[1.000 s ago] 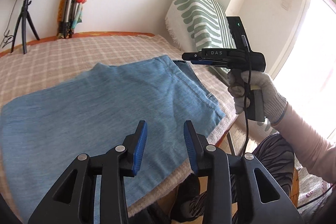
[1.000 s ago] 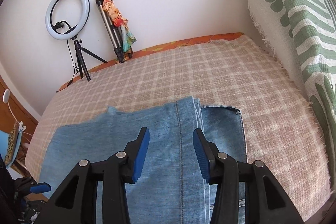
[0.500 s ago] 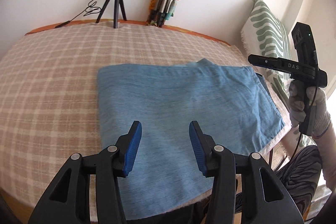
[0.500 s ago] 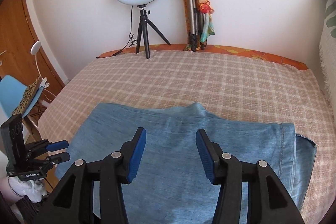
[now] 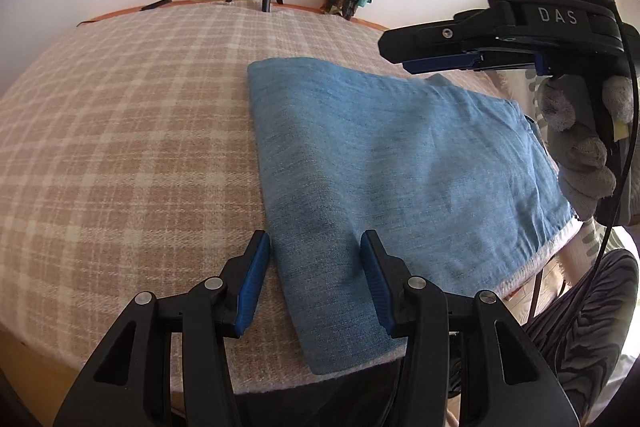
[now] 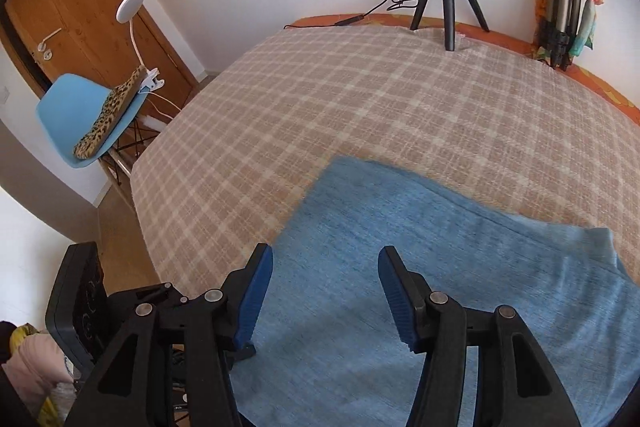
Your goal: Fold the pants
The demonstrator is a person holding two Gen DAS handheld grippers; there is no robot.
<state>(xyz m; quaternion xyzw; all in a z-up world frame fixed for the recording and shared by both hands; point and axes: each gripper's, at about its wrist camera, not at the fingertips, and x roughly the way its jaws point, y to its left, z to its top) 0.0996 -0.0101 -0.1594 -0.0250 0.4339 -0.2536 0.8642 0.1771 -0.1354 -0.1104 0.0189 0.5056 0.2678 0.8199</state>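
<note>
- Pants: folded blue denim, flat on the checked bedcover, at the bed's near edge.
- Left gripper: fingers spread, empty, above the pants' near corner.
- Right gripper: fingers spreading wider, empty, above the pants.

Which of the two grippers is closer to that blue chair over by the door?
The left. In the right wrist view the left gripper shows at the bed's chair-side edge, below the blue chair; the right gripper, jaws opening, hangs over the pants.
</note>
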